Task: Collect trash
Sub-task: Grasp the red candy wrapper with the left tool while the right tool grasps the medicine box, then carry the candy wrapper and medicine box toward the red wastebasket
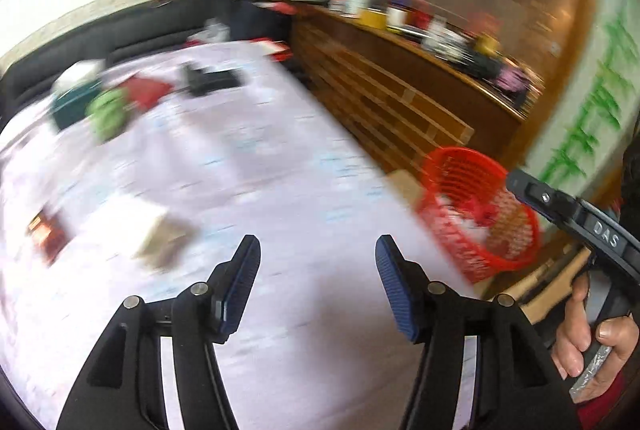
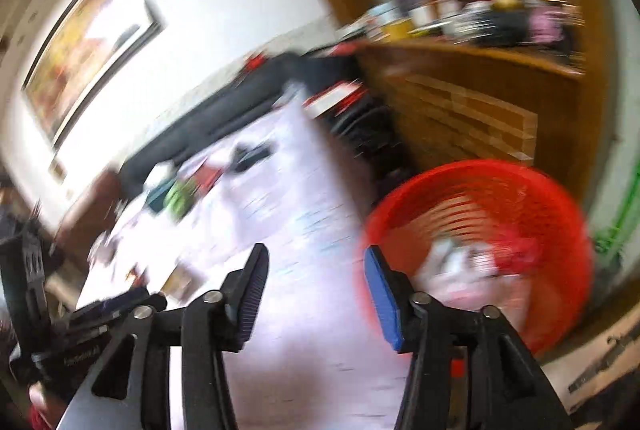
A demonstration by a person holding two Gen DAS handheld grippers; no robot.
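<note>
Red packet [image 1: 47,235]: far left on the tabletop [image 1: 304,290], near the front edge; blurred, likely a wrapper.
Beige box [image 1: 162,242]: just right of the red packet, ahead and left of the left jaws; long axis running away and rightward, as far as blur allows.
Green lump [image 1: 108,112]: far side of the tabletop, beside a dark teal box [image 1: 72,106] and a red flat thing [image 1: 146,92]; trash or not, cannot tell.
Black item [image 1: 210,78]: farther back, well apart from both grippers.
Left gripper [image 1: 318,250]: jaws wide, nothing between them, hanging over bare tabletop.
Right gripper [image 2: 316,260]: jaws wide and empty too, over the tabletop's right edge, one pad overlapping the basket rim in its own view.
Hand [image 1: 592,346]: wrapped round the right gripper's handle, low right in the left view.
Basket [image 1: 480,214]: red, slatted, off the tabletop's right edge on the floor; white and red scraps already inside.
Step in hand: probably between a drop and the next pick.
Key relation: remaining pieces lie left and forward of both jaws, basket to the right; left gripper nearer the beige box and red packet, right gripper nearer the basket.
Next move: reach left-forward, jaws turned across the box's short side.
</note>
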